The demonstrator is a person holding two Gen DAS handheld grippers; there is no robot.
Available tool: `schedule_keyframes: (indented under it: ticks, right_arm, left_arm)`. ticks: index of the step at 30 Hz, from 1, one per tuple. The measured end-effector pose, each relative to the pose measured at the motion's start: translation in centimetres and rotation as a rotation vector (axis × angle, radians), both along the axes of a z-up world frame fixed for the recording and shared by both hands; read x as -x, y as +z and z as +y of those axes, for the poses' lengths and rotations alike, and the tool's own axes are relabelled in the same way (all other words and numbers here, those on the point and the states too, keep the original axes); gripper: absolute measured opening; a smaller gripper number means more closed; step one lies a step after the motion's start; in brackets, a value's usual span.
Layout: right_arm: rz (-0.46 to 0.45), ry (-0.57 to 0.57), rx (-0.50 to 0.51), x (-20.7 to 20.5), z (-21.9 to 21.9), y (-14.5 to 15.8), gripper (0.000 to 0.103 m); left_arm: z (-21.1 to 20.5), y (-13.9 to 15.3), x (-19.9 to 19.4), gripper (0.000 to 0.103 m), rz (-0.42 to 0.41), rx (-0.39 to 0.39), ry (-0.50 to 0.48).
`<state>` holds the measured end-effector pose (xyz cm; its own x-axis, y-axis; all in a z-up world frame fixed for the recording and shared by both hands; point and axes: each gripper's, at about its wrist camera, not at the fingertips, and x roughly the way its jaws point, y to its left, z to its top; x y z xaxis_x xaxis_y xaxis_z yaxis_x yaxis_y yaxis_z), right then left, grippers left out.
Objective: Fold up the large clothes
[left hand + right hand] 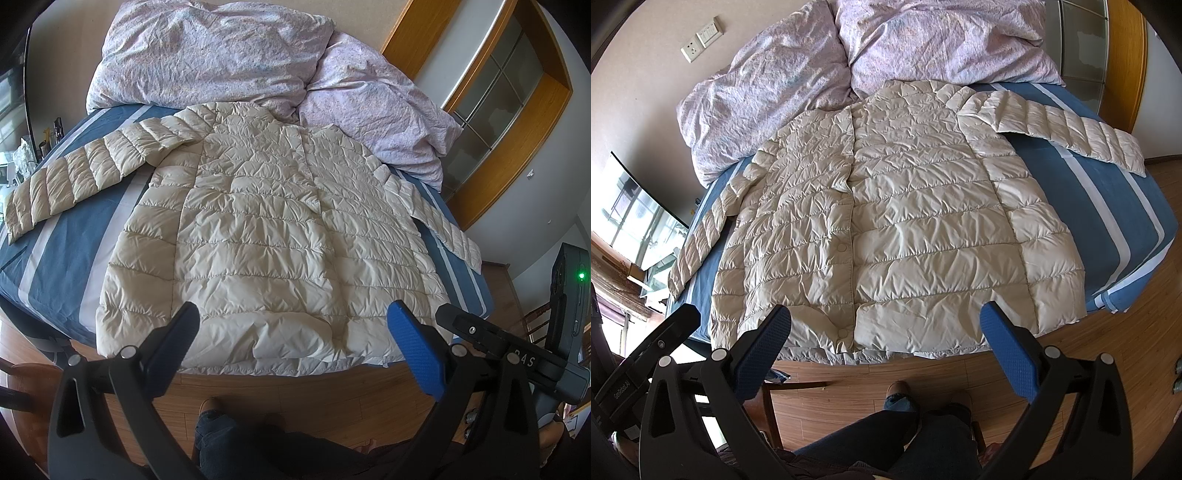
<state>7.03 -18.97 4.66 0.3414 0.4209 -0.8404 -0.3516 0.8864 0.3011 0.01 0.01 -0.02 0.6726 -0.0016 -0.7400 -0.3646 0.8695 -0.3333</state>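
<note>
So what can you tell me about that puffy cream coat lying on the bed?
The cream quilted puffer jacket lies flat and face up on the blue bedsheet with pale stripes, snapped shut down the front placket. Its shiny, wrinkled fabric is stitched into horizontal padded bands. Both sleeves are spread outward; one reaches past the bed's edge. The collar end touches the rumpled lilac floral duvet, and the hem hangs slightly over the near edge. Neither pair of tongs touches it.
</note>
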Motion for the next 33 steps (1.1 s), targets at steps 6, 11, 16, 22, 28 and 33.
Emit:
schedule_keyframes:
  ticks: [6, 11, 16, 22, 28, 33]
  right_arm:
    - [0.0, 0.0, 0.0, 0.0, 0.0, 0.0, 0.102]
    - [0.0, -0.001, -0.001, 0.0, 0.0, 0.0, 0.102]
    - [0.0, 0.001, 0.0, 0.0, 0.0, 0.0, 0.102]
    - [0.001, 0.0, -0.001, -0.1, 0.1, 0.0, 0.102]
    - [0.0, 0.001, -0.007, -0.3, 0.1, -0.1, 0.102]
    - [0.001, -0.009, -0.018, -1.3, -0.2, -0.6, 0.102]
  left_arm:
    - [0.0, 0.0, 0.0, 0.101, 0.0, -0.001, -0.001]
    - [0.0, 0.0, 0.0, 0.101, 0.0, -0.001, -0.001]
    - [0.0, 0.0, 0.0, 0.101, 0.001, 0.0, 0.0]
    - [0.0, 0.0, 0.0, 0.101, 0.001, -0.001, 0.0]
    - [0.0, 0.0, 0.0, 0.101, 0.001, -0.001, 0.0]
    - [0.1, 0.0, 0.0, 0.101, 0.004, -0.002, 0.005]
